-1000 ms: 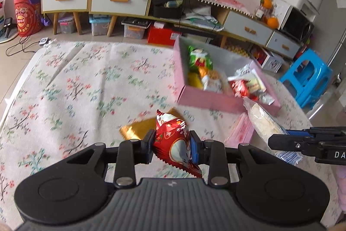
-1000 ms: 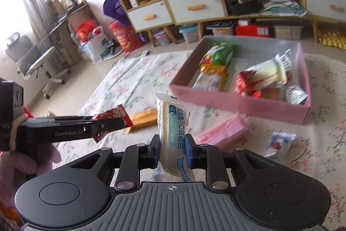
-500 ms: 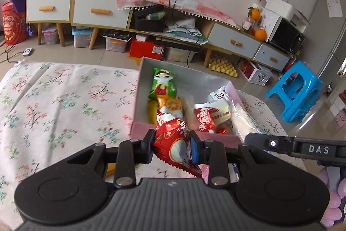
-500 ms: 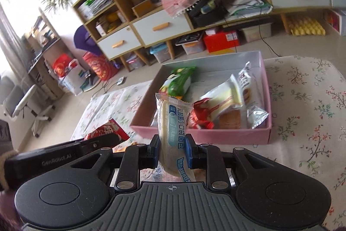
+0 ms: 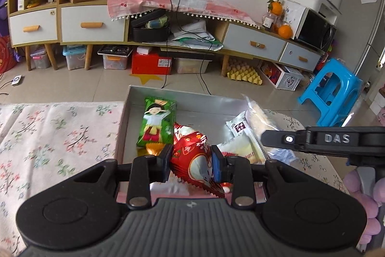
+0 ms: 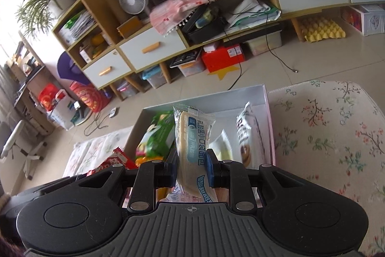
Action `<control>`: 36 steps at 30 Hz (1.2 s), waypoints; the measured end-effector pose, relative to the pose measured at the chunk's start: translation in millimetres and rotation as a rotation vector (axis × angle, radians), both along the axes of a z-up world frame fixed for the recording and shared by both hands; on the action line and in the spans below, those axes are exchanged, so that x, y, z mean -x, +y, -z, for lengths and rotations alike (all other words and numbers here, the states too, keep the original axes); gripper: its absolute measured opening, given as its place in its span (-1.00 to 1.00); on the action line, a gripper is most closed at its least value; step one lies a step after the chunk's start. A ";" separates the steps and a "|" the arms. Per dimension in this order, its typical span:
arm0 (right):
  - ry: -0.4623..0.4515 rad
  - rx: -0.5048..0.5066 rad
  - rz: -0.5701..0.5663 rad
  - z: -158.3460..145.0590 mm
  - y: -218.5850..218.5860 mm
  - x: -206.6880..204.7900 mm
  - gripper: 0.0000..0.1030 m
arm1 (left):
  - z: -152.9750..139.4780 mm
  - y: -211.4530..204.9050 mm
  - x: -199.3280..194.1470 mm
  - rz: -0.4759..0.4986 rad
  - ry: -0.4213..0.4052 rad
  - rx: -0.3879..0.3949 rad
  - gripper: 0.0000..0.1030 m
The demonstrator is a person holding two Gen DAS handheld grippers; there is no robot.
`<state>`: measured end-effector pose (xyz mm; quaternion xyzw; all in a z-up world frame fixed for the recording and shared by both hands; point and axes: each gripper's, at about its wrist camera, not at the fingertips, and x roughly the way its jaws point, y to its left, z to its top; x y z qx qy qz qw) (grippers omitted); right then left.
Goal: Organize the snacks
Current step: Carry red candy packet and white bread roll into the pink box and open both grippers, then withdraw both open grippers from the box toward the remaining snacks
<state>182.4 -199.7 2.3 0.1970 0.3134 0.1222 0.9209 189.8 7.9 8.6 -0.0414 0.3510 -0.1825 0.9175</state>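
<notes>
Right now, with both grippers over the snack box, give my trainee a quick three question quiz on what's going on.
1. True or false: the left gripper is open.
2. What does the right gripper hold? A) green snack packet B) clear bread packet C) nothing
3. Fill in: the green snack packet lies inside the ___.

Key:
1. False; it is shut on the red snack packet.
2. B
3. pink box

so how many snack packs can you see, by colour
red pack, held: 1
clear bread pack, held: 1
green pack: 1
orange pack, mostly hidden: 1
white packs: 2
total: 6 visible
</notes>
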 end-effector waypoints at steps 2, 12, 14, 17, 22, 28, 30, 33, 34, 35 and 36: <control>0.008 -0.001 0.006 3.9 -0.4 -10.2 -0.57 | 3.8 -3.2 -2.4 0.009 0.002 0.000 -0.42; 0.037 0.006 -0.007 20.2 2.1 -42.2 -0.56 | 25.0 -5.2 -15.8 0.016 0.047 -0.025 -0.41; 0.043 0.007 -0.009 23.6 3.7 -46.5 -0.56 | 29.0 -5.6 -16.9 0.020 0.057 -0.034 -0.41; 0.050 0.005 -0.009 29.5 4.7 -49.9 -0.56 | 31.7 -5.1 -16.7 0.026 0.053 -0.037 -0.41; 0.055 -0.007 -0.006 33.9 1.8 -53.8 -0.54 | 30.7 -6.4 -19.0 0.032 0.048 -0.024 -0.41; 0.047 -0.031 -0.005 28.6 -2.9 -50.7 -0.40 | 29.5 -13.3 -18.1 0.054 0.043 -0.044 -0.27; 0.044 -0.042 0.000 26.0 -5.8 -48.0 -0.15 | 28.4 -15.5 -15.8 0.053 0.038 -0.061 -0.06; 0.032 -0.045 0.009 20.2 -9.8 -42.1 0.04 | 26.6 -17.2 -13.6 0.049 0.048 -0.074 0.19; 0.030 -0.044 0.012 18.3 -11.0 -39.9 0.06 | 25.7 -17.3 -12.8 0.044 0.054 -0.079 0.27; 0.031 -0.044 0.014 16.4 -12.4 -38.0 0.10 | 24.2 -17.2 -11.3 0.038 0.056 -0.082 0.31; 0.033 -0.042 0.016 14.6 -13.2 -35.8 0.15 | 22.3 -16.5 -9.3 0.037 0.056 -0.081 0.34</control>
